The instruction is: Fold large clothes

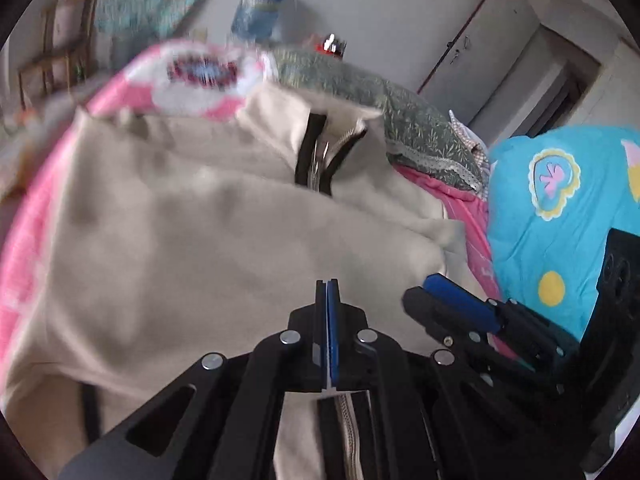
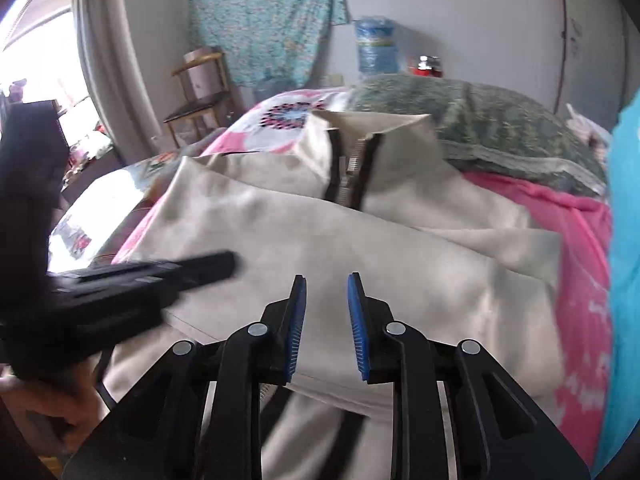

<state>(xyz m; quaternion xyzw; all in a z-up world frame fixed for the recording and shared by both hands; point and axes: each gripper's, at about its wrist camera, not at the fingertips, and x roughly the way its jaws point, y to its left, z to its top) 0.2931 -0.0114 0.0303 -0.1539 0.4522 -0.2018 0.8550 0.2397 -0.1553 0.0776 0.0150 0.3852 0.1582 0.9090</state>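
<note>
A beige zip-up jacket (image 1: 192, 240) lies spread on the bed, collar and black-edged zipper (image 1: 316, 152) at the far end, with a flap folded across its front. My left gripper (image 1: 327, 285) hovers over the jacket's near part, blue pads pressed together with no cloth between them. In the right wrist view the same jacket (image 2: 360, 248) fills the middle. My right gripper (image 2: 326, 280) stands open above it, its pads apart with nothing between them. The left gripper (image 2: 212, 265) shows blurred at the left of that view. The right gripper (image 1: 436, 294) shows at the right of the left wrist view.
A pink flowered sheet (image 2: 580, 240) covers the bed. A green pillow (image 2: 480, 120) lies behind the collar, and a bright blue blanket (image 1: 560, 208) lies to the right. A wooden chair (image 2: 200, 92), a wrapped blue pack (image 2: 376, 46) and a wardrobe (image 1: 492, 52) stand by the wall. A hand (image 2: 44, 408) holds the left gripper.
</note>
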